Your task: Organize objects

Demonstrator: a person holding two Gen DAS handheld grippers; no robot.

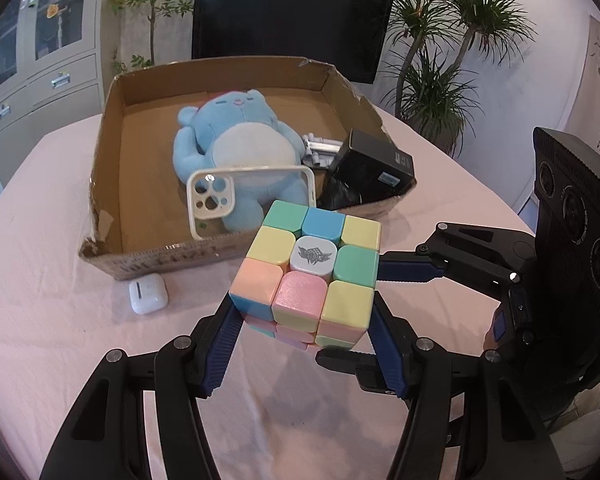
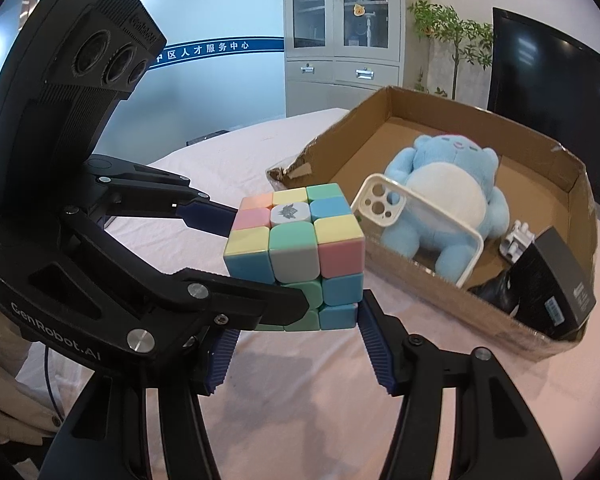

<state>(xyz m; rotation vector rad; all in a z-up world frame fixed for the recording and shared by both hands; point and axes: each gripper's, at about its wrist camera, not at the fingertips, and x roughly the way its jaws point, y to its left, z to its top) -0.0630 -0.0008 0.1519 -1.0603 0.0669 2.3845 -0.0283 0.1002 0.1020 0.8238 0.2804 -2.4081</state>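
Note:
A pastel puzzle cube [image 1: 312,264] [image 2: 296,232] hangs above the pink tablecloth, just in front of the cardboard box [image 1: 104,184] [image 2: 420,280]. My left gripper [image 1: 302,304] is shut on it, one blue pad pressing each side. My right gripper [image 2: 296,312] is shut on the same cube lower down, and in the left wrist view it reaches in from the right [image 1: 352,312]. In the right wrist view the left gripper [image 2: 268,256] comes in from the left. A white earbud case [image 1: 148,294] lies on the cloth in front of the box.
Inside the box lie a blue plush toy [image 1: 236,140] [image 2: 444,184], a clear phone case [image 1: 220,200] [image 2: 412,224] leaning on the front wall, a black carton [image 1: 372,164] [image 2: 556,284] and a small white part [image 2: 516,240]. A dark screen [image 1: 292,16] and plants stand behind.

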